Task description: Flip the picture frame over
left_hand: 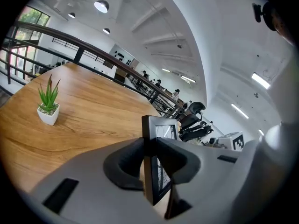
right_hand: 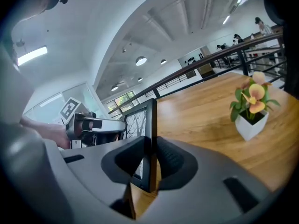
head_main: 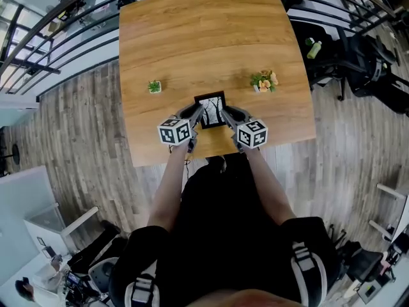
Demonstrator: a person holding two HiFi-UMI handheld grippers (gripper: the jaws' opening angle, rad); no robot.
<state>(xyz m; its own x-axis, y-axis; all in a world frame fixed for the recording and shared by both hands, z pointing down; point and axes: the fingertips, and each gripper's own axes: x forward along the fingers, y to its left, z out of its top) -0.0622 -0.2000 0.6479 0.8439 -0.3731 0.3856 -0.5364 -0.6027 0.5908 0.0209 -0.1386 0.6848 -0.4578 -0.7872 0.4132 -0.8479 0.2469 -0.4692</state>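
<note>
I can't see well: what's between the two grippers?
The frame, gripped on each side by the left gripper and right gripper. The head view shows it.

The head camera looks steeply down on the bench (head_main: 211,37) from above. Cameras on the left hand-held gripper (head_main: 199,112) and right hand-held gripper (head_main: 225,112) face each other, close across the picture frame (head_main: 212,107) all views share.

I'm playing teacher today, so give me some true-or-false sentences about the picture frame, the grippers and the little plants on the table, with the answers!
1. Both the left gripper and the right gripper pinch the picture frame. True.
2. The flower pot stands on the left gripper's side. False: it stands on the right; the spiky green plant is on the left.
3. Both plants sit in white pots. True.
4. The table is glass. False: it is wood.
</note>
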